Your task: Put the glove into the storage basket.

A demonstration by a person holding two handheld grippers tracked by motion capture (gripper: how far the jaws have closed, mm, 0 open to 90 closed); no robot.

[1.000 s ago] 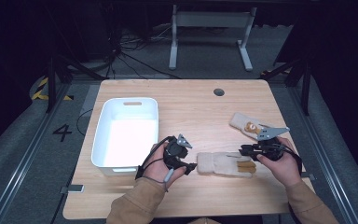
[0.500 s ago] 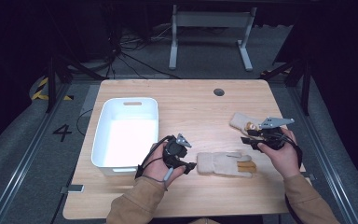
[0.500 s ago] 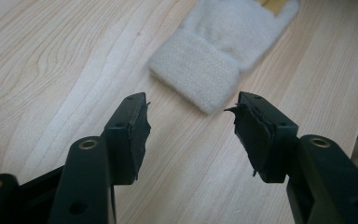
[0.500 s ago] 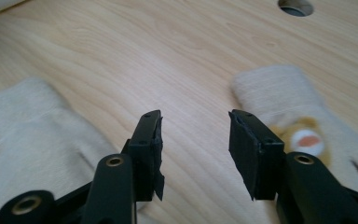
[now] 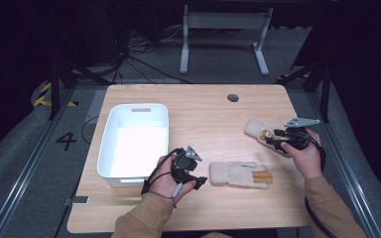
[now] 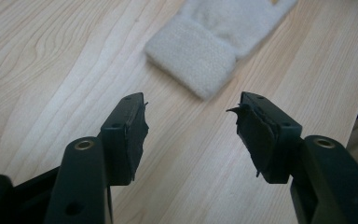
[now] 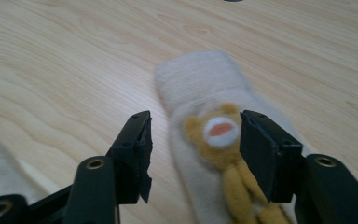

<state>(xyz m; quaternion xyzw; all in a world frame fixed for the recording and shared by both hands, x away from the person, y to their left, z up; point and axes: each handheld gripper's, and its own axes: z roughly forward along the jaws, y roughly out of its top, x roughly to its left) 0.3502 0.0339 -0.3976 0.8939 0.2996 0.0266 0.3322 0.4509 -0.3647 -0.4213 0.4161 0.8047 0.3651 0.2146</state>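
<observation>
Cream fleece: two cream fleece mittens lie on the pale wood table (image 5: 213,109), neither lifted yet.
Near mitten: the cream mitten with tan fingertips (image 5: 240,174) lies flat just right of your left gripper (image 5: 194,179), cuff toward it; in the left gripper view the cuff (image 6: 196,55) sits ahead of the jaws, apart from them.
Far mitten: the cream mitten with a tan bear on it (image 5: 259,133) lies by the table's right edge, under your right gripper (image 5: 277,141).
Left gripper: jaws spread wide, holding nothing, bare wood between them.
Right gripper: jaws (image 7: 193,144) spread, straddling the bear mitten (image 7: 205,130); I cannot tell whether a pad touches the fleece.
Container: white rectangular plastic bin (image 5: 110,148) at the table's left; its floor shows bare white, nothing in it.
Progress: early, by my reading; no mitten gripped, none in the bin.
Left to do: likely close on each mitten and carry it to the bin.
</observation>
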